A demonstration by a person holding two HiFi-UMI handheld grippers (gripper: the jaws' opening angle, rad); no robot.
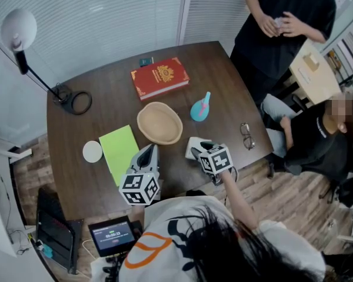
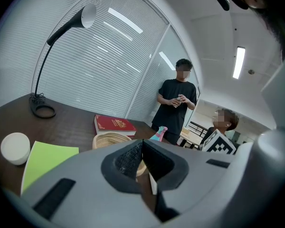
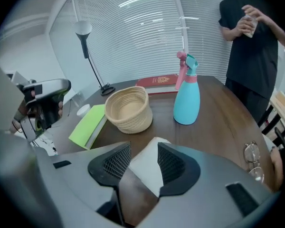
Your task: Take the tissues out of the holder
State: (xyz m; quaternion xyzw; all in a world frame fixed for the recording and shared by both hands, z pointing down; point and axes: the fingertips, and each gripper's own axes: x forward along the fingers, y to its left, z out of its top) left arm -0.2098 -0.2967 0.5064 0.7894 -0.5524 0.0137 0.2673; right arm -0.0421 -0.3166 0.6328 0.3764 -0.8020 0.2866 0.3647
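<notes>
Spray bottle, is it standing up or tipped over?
Standing up: the spray bottle rests on its base, nozzle on top.

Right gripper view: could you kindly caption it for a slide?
Open right gripper straddling a white tissue; woven basket and blue spray bottle beyond.

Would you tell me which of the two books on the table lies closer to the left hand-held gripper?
The lime-green one, flat beside the left hand-held gripper; the red book lies farther off, beyond the woven bowl.

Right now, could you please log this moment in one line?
right gripper: open, tissue between jaws | left gripper: shut | tissue: on table
</notes>
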